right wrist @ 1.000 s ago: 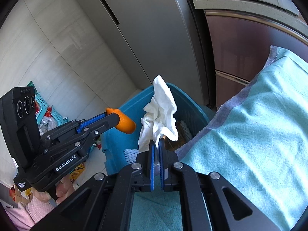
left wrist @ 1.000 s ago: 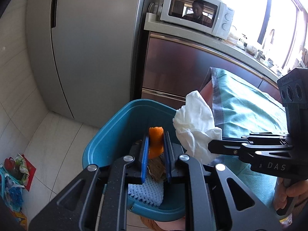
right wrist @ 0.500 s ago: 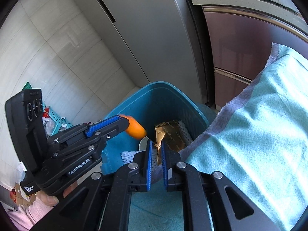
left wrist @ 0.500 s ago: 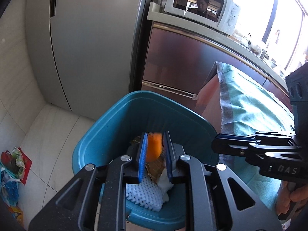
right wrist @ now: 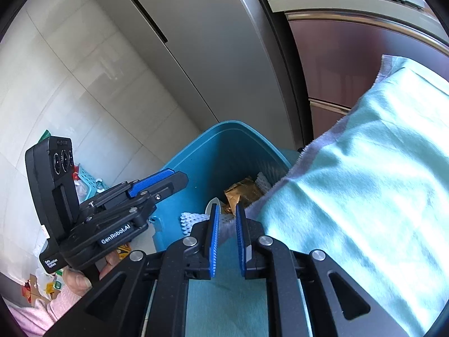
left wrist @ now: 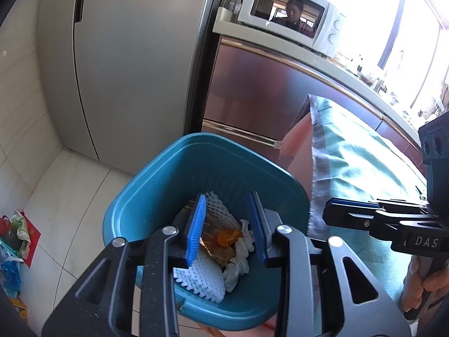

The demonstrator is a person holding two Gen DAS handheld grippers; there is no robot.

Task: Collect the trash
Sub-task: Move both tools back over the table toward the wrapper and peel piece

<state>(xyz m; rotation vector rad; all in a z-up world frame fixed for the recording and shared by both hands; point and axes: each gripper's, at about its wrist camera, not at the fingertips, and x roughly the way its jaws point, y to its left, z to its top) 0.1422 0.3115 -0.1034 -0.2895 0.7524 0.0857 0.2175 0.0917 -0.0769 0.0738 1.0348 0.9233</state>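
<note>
We hold the left gripper (left wrist: 228, 224) over the teal bin (left wrist: 157, 196), jaws wide, empty. Orange peel (left wrist: 224, 237), crumpled tissue (left wrist: 238, 264), white foam net (left wrist: 199, 278) and a brown wrapper (right wrist: 241, 193) lie inside. Right gripper (right wrist: 226, 238) beside it above the green tablecloth (right wrist: 364, 196), jaws narrowly apart, empty.

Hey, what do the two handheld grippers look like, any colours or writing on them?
Both are matte black with silver bolts and ribbed blue pads. The left gripper reads "GenRobot.AI" and carries a three-lens camera block; the right gripper shows "DAS". A pink sleeve shows at the left hand.
</note>
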